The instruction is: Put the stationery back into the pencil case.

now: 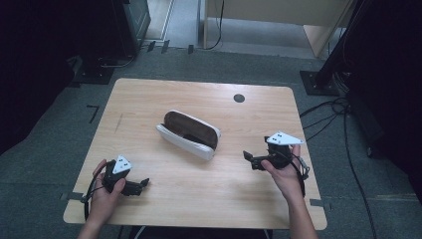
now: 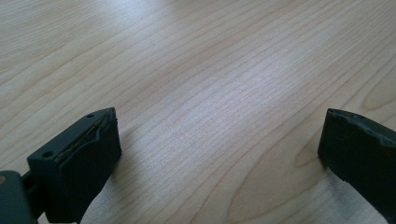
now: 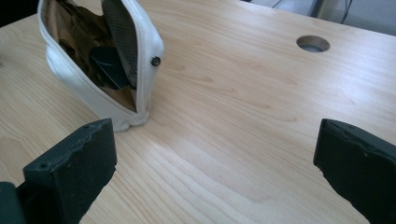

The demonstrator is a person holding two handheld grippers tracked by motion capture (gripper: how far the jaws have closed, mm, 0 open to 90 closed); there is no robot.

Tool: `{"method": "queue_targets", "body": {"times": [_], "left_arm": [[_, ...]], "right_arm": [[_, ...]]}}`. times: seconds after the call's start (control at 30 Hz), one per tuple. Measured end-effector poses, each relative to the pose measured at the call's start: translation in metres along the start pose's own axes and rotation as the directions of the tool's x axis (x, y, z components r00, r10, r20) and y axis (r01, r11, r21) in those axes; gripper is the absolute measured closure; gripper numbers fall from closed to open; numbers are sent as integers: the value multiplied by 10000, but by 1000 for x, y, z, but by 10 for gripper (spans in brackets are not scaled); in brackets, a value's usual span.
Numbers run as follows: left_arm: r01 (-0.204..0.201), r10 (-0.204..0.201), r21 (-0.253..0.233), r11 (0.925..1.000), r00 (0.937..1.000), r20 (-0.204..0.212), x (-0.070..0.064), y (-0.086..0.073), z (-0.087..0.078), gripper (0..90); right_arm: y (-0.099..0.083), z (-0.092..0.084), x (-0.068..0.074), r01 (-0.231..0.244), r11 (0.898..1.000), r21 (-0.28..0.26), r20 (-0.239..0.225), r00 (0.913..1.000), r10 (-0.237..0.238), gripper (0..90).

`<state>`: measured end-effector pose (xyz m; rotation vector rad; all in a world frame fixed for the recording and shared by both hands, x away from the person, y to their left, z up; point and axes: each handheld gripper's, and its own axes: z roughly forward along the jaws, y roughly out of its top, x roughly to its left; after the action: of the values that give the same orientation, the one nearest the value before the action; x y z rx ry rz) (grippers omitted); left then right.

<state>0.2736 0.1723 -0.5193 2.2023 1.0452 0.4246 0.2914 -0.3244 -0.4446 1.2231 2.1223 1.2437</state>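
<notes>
A white pouch (image 1: 189,134) with a brown lining lies open in the middle of the wooden table (image 1: 149,99). In the right gripper view the pouch (image 3: 100,60) stands at upper left with a dark object (image 3: 109,67) inside it. My right gripper (image 1: 247,158) is held to the pouch's right, pointing toward it, apart from it. Its jaws stand wide open with nothing between them, as the right gripper view (image 3: 212,156) shows. My left gripper (image 1: 144,183) rests near the table's front left. Its jaws (image 2: 217,149) are wide open over bare wood.
A round cable hole (image 1: 239,98) sits near the table's far edge, also seen as a hole (image 3: 313,43) in the right gripper view. Dark stands and cables (image 1: 328,114) crowd the floor to the right. A black cabinet (image 1: 124,25) stands beyond the far left corner.
</notes>
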Motion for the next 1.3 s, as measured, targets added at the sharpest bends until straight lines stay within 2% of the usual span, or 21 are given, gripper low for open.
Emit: {"method": "queue_targets", "body": {"times": [0.27,0.43,0.67,0.8,0.93,1.3], "left_arm": [[-1,1,-3,10000,10000,-1,0,0,0,0],[1,-1,-4,10000,10000,-4,0,0,0,0],[1,-1,-7,10000,10000,-8,0,0,0,0],[0,0,-7,10000,10000,-9,0,0,0,0],[112,-112,-26,9999,9999,-87,-1,1,1,0],[12,-12,-38,10000,10000,20,-2,1,1,0]], "right_arm": [[-23,-10,-11,-341,9993,151,356,9988,335,0],[-39,-16,-19,-614,9972,429,542,9968,591,0],[-56,-24,-25,-660,9951,736,967,9936,588,0],[-66,-28,-29,-847,9924,898,1201,9900,736,0],[-75,-31,-33,-913,9901,1066,1327,9882,768,0],[-102,-39,-40,-1469,9805,1307,1560,9797,1260,0]]}}
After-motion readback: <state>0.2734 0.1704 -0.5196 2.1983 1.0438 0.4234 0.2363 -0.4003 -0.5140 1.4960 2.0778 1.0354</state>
